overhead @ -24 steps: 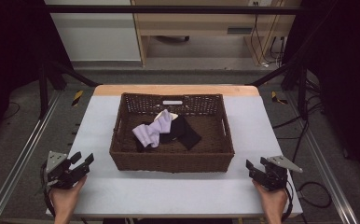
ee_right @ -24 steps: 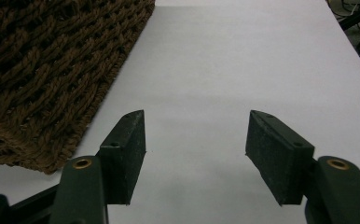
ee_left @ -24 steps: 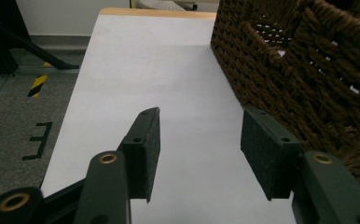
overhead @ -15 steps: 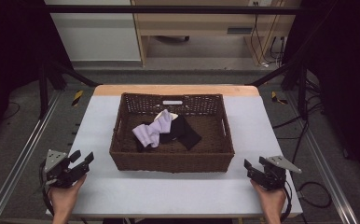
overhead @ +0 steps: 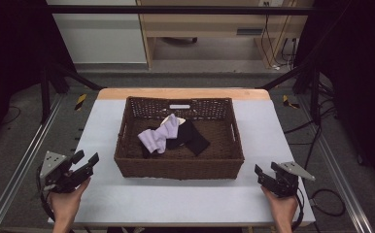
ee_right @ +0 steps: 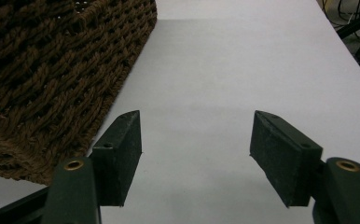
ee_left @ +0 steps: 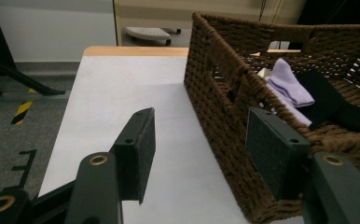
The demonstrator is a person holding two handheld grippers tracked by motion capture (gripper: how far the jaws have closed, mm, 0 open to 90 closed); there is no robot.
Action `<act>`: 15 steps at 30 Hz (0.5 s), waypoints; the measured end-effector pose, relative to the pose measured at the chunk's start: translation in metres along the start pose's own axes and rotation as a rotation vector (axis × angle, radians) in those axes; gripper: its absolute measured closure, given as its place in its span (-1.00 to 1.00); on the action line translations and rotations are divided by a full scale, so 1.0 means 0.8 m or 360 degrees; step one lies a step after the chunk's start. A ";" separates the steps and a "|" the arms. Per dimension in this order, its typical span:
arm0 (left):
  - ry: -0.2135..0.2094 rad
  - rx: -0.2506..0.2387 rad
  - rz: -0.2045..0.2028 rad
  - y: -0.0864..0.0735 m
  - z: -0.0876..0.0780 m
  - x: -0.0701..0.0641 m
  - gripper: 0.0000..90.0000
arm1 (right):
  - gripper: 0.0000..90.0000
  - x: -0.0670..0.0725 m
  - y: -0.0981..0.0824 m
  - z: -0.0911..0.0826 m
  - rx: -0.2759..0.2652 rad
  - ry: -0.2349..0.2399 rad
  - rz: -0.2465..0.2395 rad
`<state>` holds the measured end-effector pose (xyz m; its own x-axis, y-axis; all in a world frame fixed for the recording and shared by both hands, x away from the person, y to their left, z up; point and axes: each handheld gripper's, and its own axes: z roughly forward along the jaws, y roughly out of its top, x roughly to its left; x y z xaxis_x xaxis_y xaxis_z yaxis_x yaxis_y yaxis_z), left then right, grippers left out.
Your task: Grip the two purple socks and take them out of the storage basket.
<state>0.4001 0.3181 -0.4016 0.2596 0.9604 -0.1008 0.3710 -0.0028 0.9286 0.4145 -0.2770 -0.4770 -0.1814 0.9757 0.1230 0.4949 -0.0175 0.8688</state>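
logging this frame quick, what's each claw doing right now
Left claw: open, holding nothing, beside the basket.
Right claw: open, holding nothing, over the bare table.

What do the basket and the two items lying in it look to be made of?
Basket: dark brown woven fibre, probably wicker or twisted rope; coarse braided strands show on its walls. Lilac item and black item: soft matte fabric, folded and limp, possibly socks.

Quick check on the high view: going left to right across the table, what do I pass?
left gripper → wicker basket, holding the lilac cloth and then the black cloth → right gripper. Both sets of jaws stand open with nothing between them.
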 end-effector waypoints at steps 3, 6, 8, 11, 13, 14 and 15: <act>-0.0013 -0.0005 0.0012 0.003 -0.001 -0.004 -0.07 | -0.21 -0.001 0.000 -0.001 -0.0015 0.0000 -0.0009; -0.0046 -0.0009 0.0039 0.008 -0.003 -0.013 -0.08 | -0.18 -0.001 0.001 -0.005 -0.0038 0.0001 0.0002; -0.0051 -0.0013 0.0044 0.009 -0.003 -0.015 -0.08 | -0.13 -0.001 0.001 -0.006 -0.0048 0.0009 0.0004; -0.0066 -0.0011 0.0062 0.011 -0.003 -0.020 -0.08 | -0.08 -0.002 0.001 -0.008 -0.0062 0.0022 0.0005; -0.0076 -0.0013 0.0075 0.014 -0.003 -0.023 -0.08 | -0.04 -0.002 0.001 -0.009 -0.0067 0.0027 0.0007; -0.0083 -0.0017 0.0077 0.016 -0.003 -0.025 -0.08 | 0.01 -0.003 0.001 -0.009 -0.0074 0.0029 0.0006; -0.0089 -0.0017 0.0079 0.017 -0.002 -0.026 -0.08 | 0.01 -0.003 0.001 -0.009 -0.0074 0.0029 0.0006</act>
<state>0.3981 0.2984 -0.3860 0.3271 0.9420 -0.0745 0.3472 -0.0465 0.9366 0.4091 -0.2811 -0.4727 -0.1952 0.9715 0.1346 0.4559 -0.0316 0.8895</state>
